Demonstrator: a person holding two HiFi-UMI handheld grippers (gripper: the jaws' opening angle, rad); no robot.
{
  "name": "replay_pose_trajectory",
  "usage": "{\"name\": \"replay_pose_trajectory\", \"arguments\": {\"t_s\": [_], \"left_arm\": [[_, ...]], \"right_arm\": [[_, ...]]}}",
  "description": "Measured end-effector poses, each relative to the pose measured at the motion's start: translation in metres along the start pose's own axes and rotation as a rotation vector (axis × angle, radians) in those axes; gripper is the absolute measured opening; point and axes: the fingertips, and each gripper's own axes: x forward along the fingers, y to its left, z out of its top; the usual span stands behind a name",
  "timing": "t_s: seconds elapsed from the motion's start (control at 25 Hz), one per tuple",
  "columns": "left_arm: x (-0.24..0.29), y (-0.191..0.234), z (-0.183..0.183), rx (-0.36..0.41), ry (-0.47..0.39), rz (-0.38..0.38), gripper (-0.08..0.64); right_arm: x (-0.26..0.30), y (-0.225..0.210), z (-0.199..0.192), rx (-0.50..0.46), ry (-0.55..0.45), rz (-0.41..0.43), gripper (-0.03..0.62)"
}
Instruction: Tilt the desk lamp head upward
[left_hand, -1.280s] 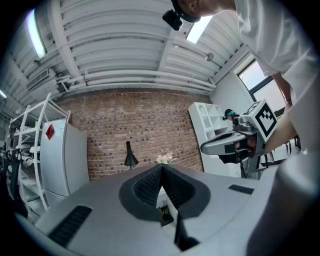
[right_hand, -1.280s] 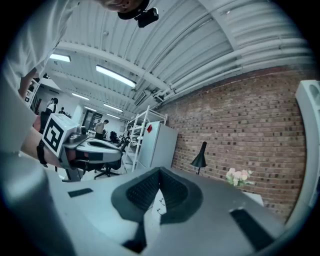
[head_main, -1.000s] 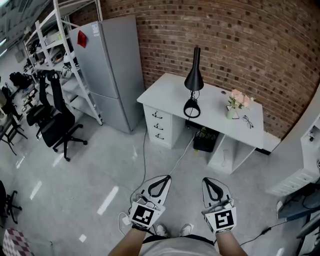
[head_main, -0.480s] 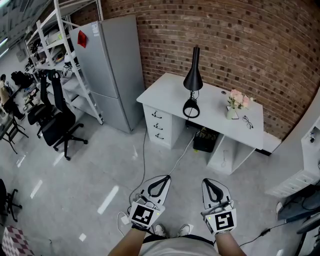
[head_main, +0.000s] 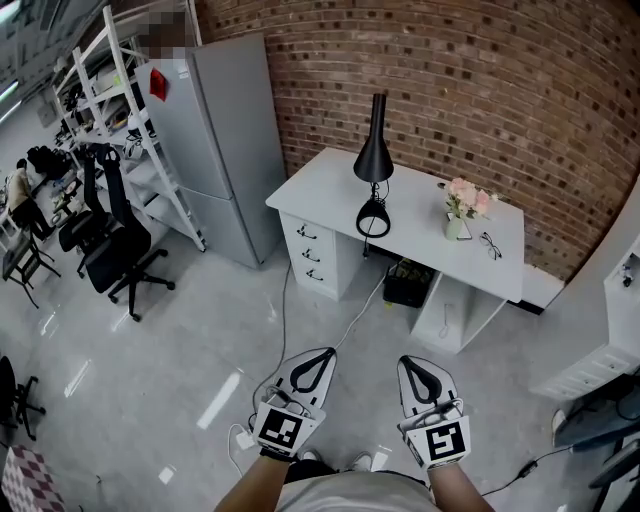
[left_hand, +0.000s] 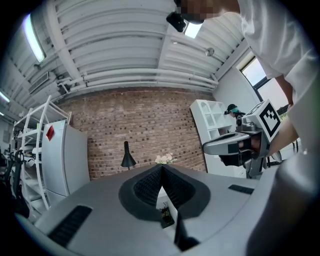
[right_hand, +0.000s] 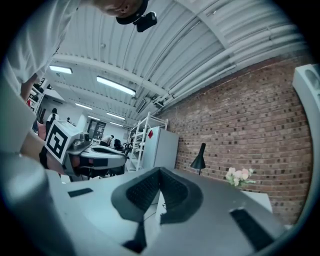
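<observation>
Facing lamp (head_main: 372, 160), 2 grippers (head_main: 328, 354) (head_main: 406, 361) seemingly closed

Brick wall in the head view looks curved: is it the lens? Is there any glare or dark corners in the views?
Head view: the wide-angle lens bends the brick wall; light streaks glare on the floor. Left gripper view: black corners, the window is blown out. Right gripper view: black corners too, the lamp small but clear.

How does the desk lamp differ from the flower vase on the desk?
The desk lamp is black and tall; the flower vase is pale and short, with pink flowers. The lamp stands mid-desk; the vase stands nearer the glasses. Both stand on the white desk.
</observation>
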Motion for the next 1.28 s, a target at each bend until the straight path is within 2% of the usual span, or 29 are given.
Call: {"name": "replay_pose_trajectory", "arguments": {"t_s": [0.4, 0.68, 0.88, 1.28], "left_arm": [[0.007, -0.023, 0.000, 0.009, 0.015, 0.055, 0.003], [0.000, -0.018, -0.002, 0.001, 0.035, 0.096, 0.003], [0.006, -0.020, -0.009, -0.010, 0.036, 0.090, 0.003], [0.037, -0.006, -0.020, -0.024, 0.021, 0.059, 0.003]], "right_arm": [[-0.009, -0.019, -0.005, 0.016, -0.031, 0.059, 0.015], [-0.005, -0.003, -0.003, 0.037, -0.053, 0.121, 0.015], [-0.002, 0.001, -0.012, 0.040, -0.038, 0.140, 0.015], [0.020, -0.015, -0.022, 0.028, -0.011, 0.122, 0.015]]}}
